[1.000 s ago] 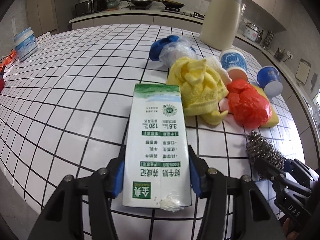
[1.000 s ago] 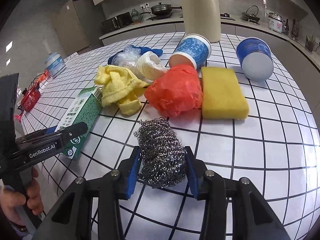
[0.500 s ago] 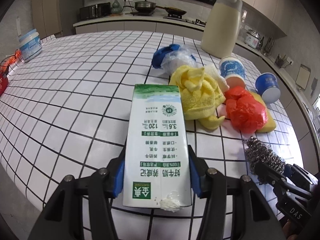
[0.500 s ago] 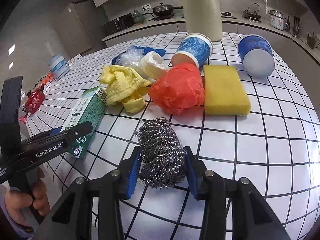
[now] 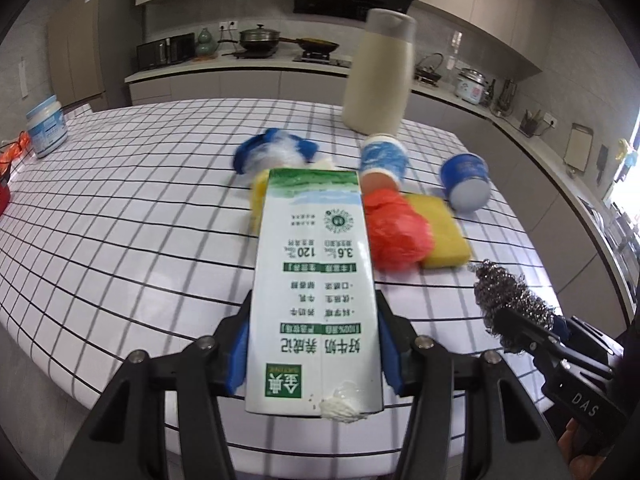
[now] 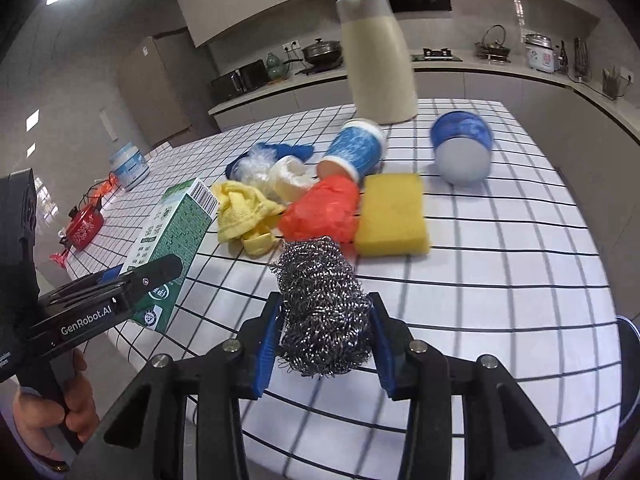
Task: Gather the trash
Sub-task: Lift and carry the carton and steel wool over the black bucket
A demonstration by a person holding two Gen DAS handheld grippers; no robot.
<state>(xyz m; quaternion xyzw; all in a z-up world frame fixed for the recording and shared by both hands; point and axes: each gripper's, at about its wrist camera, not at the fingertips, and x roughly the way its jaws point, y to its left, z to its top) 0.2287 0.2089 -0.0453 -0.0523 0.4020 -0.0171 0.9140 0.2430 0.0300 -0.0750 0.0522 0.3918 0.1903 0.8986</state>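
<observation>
My left gripper (image 5: 314,346) is shut on a green-and-white milk carton (image 5: 316,284), held above the checked table (image 5: 120,240); the carton (image 6: 172,236) also shows at the left of the right wrist view. My right gripper (image 6: 325,330) is shut on a steel wool scourer (image 6: 320,304), lifted off the table; the scourer (image 5: 508,300) appears at the right of the left wrist view. On the table lie a crumpled orange bag (image 6: 324,210), a yellow sponge (image 6: 394,214), a yellow cloth (image 6: 244,214), two tipped blue cups (image 6: 356,148) (image 6: 462,148) and a blue-and-clear plastic wad (image 6: 256,160).
A tall cream jug (image 6: 378,60) stands at the table's far side. A white tub (image 6: 128,166) and a red item (image 6: 84,228) sit near the left edge. A hand (image 6: 48,408) holds the left gripper's handle. Kitchen counters (image 5: 240,68) run behind.
Both grippers have risen and drawn back from the pile with the carton and the scourer still held, so the table items now look farther away and lower.
</observation>
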